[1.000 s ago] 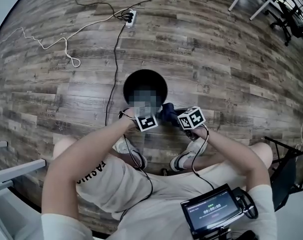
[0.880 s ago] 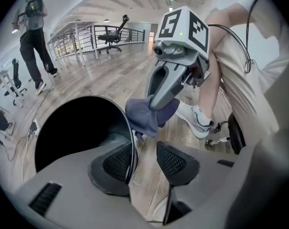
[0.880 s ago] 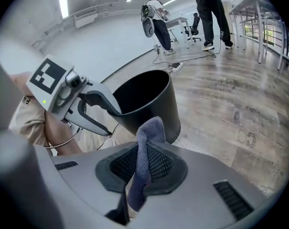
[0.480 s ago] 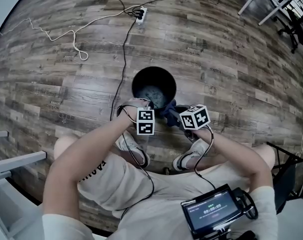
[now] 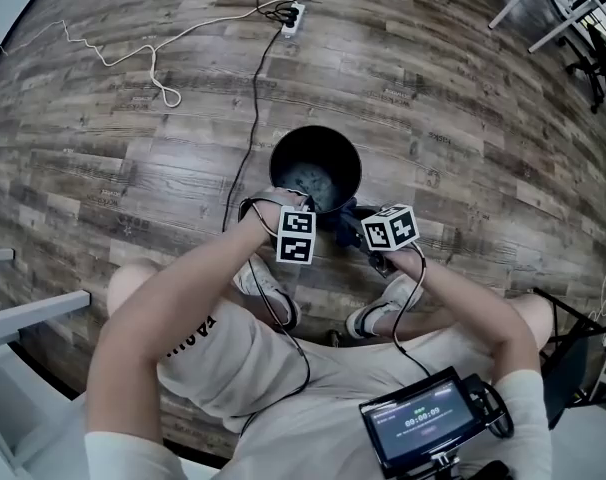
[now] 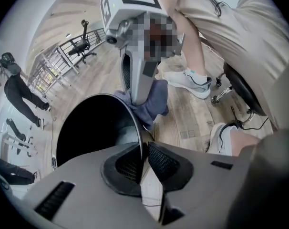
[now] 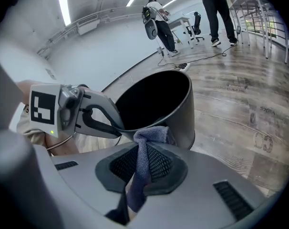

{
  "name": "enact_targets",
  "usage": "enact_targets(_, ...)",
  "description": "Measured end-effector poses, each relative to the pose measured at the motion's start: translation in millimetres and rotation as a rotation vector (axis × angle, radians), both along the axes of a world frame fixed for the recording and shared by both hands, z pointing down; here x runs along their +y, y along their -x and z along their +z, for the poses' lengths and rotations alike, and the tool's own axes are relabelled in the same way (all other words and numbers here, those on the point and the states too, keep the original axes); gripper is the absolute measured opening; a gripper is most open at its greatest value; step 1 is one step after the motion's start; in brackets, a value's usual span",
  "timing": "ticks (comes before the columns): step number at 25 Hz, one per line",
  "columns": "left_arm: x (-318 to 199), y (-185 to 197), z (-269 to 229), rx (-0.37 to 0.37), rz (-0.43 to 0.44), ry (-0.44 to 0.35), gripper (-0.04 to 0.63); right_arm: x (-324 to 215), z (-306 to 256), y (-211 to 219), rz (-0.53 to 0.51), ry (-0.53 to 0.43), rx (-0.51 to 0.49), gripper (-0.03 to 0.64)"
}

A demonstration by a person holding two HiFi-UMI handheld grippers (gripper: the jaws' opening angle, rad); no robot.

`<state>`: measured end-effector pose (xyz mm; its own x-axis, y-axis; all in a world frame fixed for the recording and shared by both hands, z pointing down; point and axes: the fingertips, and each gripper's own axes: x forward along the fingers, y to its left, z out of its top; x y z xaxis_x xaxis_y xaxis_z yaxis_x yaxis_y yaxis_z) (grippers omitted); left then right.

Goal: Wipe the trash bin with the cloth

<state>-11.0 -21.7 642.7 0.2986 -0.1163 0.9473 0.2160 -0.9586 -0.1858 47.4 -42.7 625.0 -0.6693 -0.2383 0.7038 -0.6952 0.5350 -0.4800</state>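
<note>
Near side of bin [image 5: 328,140]: cloth [image 5: 340,218], seemingly outside; power strip [image 5: 293,13] beyond.

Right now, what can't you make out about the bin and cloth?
Head view: the pale patch at the bottom of the round black trash bin is too small to identify.
Left gripper view: the bin's inside is mostly in shadow.
Right gripper view: the blue-grey cloth is pinched in the right gripper's jaws; the gripper's body hides its lower end.
Head view: the small screen's writing is too small to read.

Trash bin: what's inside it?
The trash bin is dark inside, with only a pale grey patch low down. Its near inner wall is hidden behind the rim and the cloth.
</note>
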Motion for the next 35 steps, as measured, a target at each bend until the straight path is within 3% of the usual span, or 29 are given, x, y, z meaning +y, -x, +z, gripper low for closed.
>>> enact_targets(9, 1, 0, 1, 0.008, 0.016, 0.025, 0.046, -4, 56, -5, -0.039, -0.018, 0.083, 0.034)
enact_targets(22, 1, 0, 1, 0.004, 0.028, 0.04, 0.043, -15, 151, -13, 0.014, -0.008, 0.183, 0.034)
enact_targets(31, 0, 1, 1, 0.007, 0.037, 0.025, 0.043, -26, 184, -22, 0.188, 0.013, 0.176, 0.034)
enact_targets(35, 0, -1, 2, 0.007, 0.035, 0.011, 0.043, -23, 195, -22, 0.171, -0.007, 0.254, 0.034)
